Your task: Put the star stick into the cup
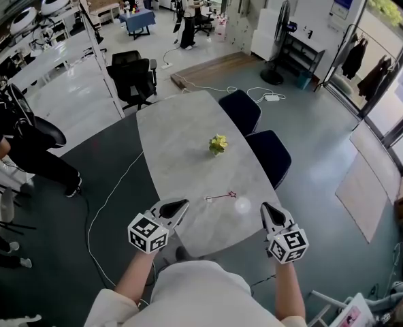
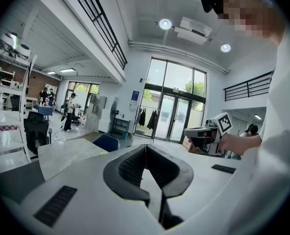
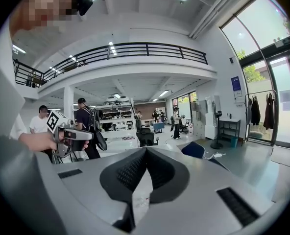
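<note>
In the head view, the star stick [image 1: 220, 197] lies flat on the grey counter [image 1: 181, 148], near its close end. Its red star tip points toward a pale, see-through cup [image 1: 242, 205] that stands just beside it. Nothing touches either one. The left gripper [image 1: 182, 203] hovers at the counter's near left edge and the right gripper [image 1: 265, 208] at its near right edge, with stick and cup lying between them. A small yellow-green object [image 1: 218, 144] sits farther along the counter, and two dark blue chairs [image 1: 241, 109] stand against its right side.

In the left gripper view, the fingers [image 2: 130, 168] meet at their tips and hold nothing.

In the right gripper view, the fingers [image 3: 128, 173] are likewise pressed together and empty, with the counter showing beneath them.
</note>
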